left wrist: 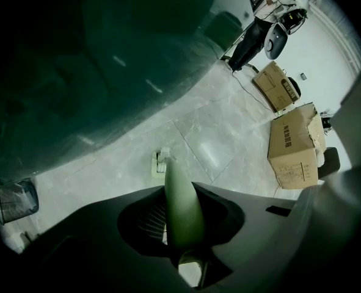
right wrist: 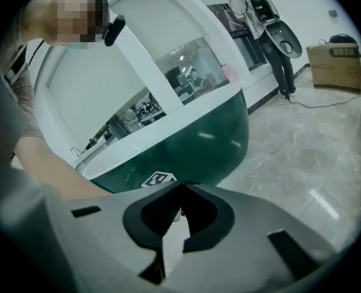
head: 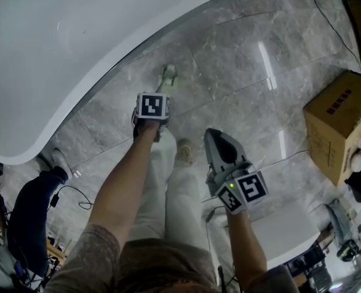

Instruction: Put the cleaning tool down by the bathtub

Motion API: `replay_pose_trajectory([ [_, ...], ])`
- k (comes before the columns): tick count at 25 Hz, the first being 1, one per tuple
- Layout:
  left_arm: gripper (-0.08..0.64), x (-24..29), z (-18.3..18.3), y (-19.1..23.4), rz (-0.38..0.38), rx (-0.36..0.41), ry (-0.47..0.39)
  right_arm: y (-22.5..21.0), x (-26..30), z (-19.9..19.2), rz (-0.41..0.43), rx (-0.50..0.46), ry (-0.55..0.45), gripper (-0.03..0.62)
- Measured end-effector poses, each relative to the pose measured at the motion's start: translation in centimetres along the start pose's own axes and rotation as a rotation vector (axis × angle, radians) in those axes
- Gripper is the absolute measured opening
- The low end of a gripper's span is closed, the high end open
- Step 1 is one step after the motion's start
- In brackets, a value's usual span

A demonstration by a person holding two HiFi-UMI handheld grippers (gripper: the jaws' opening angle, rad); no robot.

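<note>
The head view looks steeply down from above the person onto the marble floor (head: 241, 84). The bathtub (head: 58, 54) rim curves across its upper left, and a cardboard box (head: 336, 127) sits at its right edge. The left gripper view rides on the left hand-held gripper (head: 153, 112), low over the floor, and faces down along the cleaning tool (left wrist: 181, 206) beside the tub's green wall. The right gripper view rides on the right hand-held gripper (head: 215, 140) and faces almost level across the room at the tub's end. All three views share the tub and floor, and each shows cardboard boxes.
</note>
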State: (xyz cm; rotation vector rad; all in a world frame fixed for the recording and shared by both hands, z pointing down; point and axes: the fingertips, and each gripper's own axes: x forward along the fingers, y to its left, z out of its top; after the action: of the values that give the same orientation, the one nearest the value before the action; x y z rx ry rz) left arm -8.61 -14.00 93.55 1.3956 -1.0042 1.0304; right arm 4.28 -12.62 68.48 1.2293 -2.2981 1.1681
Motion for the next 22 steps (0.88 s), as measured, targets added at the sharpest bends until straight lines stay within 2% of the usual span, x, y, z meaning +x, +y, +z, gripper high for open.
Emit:
replay_pose_trajectory([
  [3,0.093,0.3,-0.3,0.4,0.032,-0.002,0.02,-0.2,0.1,0.0,-0.004,-0.002,0.002,0.0],
  [12,0.106,0.2,0.2,0.0,0.049,0.036,-0.003,0.1,0.3,0.3,0.004,0.008,-0.004,0.0],
  [16,0.175,0.0,0.5,-0.1,0.052,0.052,-0.046,0.4,0.2,0.5,0.014,0.002,-0.011,0.0],
  [22,0.192,-1.3,0.9,-0.2,0.075,0.089,-0.106,0.8,-0.3,1.3,0.021,-0.01,-0.018,0.0],
])
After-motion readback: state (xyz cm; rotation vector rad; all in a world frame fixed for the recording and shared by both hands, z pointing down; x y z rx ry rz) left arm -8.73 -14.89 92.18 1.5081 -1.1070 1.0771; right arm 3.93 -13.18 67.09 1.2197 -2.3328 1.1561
